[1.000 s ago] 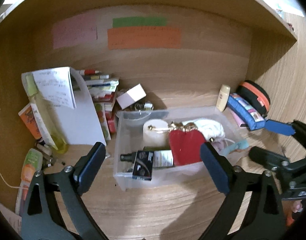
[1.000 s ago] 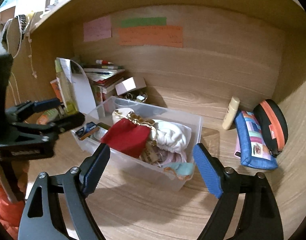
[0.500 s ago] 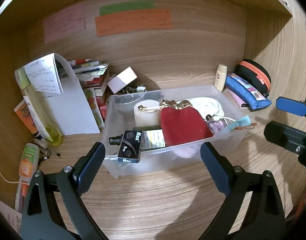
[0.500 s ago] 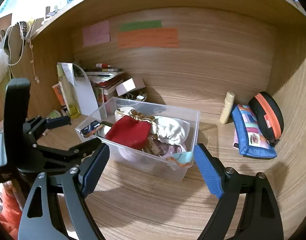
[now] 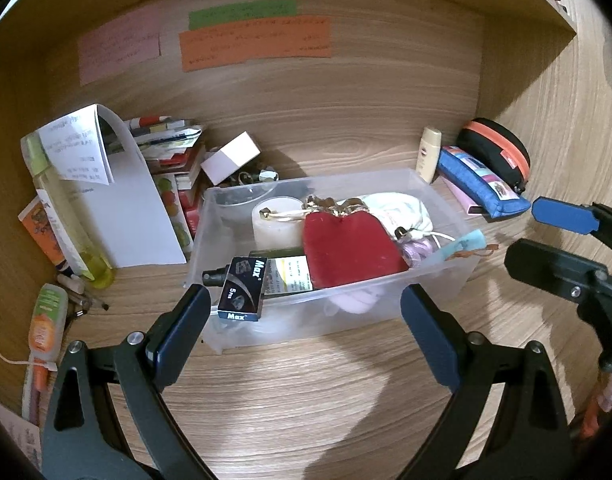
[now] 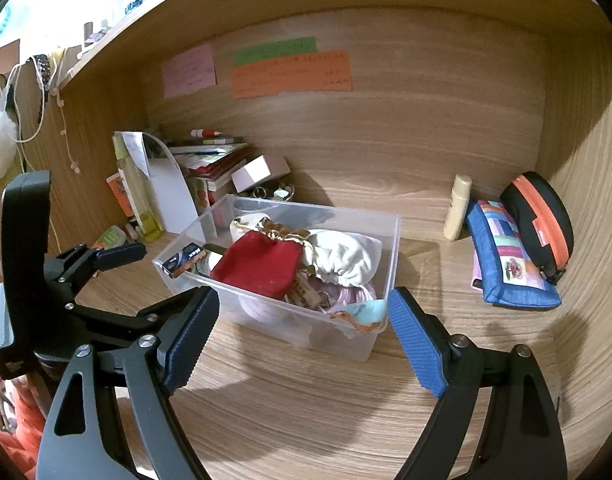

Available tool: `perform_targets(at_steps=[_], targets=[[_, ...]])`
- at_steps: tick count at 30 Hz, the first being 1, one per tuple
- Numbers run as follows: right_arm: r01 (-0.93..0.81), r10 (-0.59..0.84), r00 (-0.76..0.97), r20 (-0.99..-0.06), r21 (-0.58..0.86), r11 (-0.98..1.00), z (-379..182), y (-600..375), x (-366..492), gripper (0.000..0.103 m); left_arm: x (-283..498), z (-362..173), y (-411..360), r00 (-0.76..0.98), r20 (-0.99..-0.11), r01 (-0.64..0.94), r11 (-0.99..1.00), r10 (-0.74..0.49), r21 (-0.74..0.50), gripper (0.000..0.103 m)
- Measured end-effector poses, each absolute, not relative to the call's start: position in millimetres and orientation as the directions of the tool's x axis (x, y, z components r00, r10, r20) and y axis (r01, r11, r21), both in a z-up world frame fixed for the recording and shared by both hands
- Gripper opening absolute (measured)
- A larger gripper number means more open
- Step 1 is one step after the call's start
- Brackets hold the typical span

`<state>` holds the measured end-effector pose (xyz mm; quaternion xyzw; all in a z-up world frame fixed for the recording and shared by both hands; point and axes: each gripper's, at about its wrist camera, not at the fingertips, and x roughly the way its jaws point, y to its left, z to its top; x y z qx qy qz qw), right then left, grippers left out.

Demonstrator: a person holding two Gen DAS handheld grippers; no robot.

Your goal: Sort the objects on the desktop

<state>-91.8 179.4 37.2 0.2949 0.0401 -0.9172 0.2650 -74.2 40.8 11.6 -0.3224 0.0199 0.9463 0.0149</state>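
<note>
A clear plastic bin point(image 5: 458, 216) point(image 6: 390, 248) stands mid-desk, filled with a red pouch point(image 5: 348, 246) point(image 6: 261, 266), a white pouch point(image 5: 402, 210) point(image 6: 344, 258), a black "Max" box point(image 5: 241, 288) point(image 6: 184, 259), a bottle and a cream jar point(image 5: 275, 222). My left gripper point(image 5: 301, 336) is open and empty, just in front of the bin. My right gripper point(image 6: 301, 340) is open and empty, in front of the bin's right end. Each gripper shows in the other's view: the right one point(image 5: 546, 232), the left one point(image 6: 121, 272).
At the back left stand a white paper sheet point(image 5: 133, 208), a yellow-green bottle point(image 5: 65, 216), stacked books point(image 5: 177, 160) and a white box point(image 5: 231, 158). At the right lie a blue pencil case point(image 5: 482, 186) point(image 6: 506, 256), a black-orange case point(image 6: 540, 222) and a beige tube point(image 6: 458, 206). An orange-green tube point(image 5: 45, 322) lies at the left.
Both grippers have drawn back and down a little from the bin. Both stay open and empty. The bin's contents have not moved.
</note>
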Motion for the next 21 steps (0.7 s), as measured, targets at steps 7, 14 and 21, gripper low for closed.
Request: perform_targets(at_steps=[7, 14, 21], targets=[[0.512, -0.462, -0.679, -0.571, 0.083, -0.855, 34.6, 176.8, -93.0, 0.084, -75.1, 10.1, 40.7, -0.790, -0.614, -0.025, -0.999, -0.004, 0.039, 0.097], [0.511, -0.455, -0.670, -0.586, 0.080, -0.856, 30.6, 174.6, -96.3, 0.084, -70.5, 11.5, 39.3, -0.821, -0.571, -0.019, -0.999, -0.008, 0.041, 0.097], [0.512, -0.450, -0.665, -0.596, 0.075, -0.856, 28.0, 171.3, -96.9, 0.084, -70.2, 13.1, 36.8, -0.815, -0.580, -0.020, -0.999, 0.000, 0.028, 0.097]])
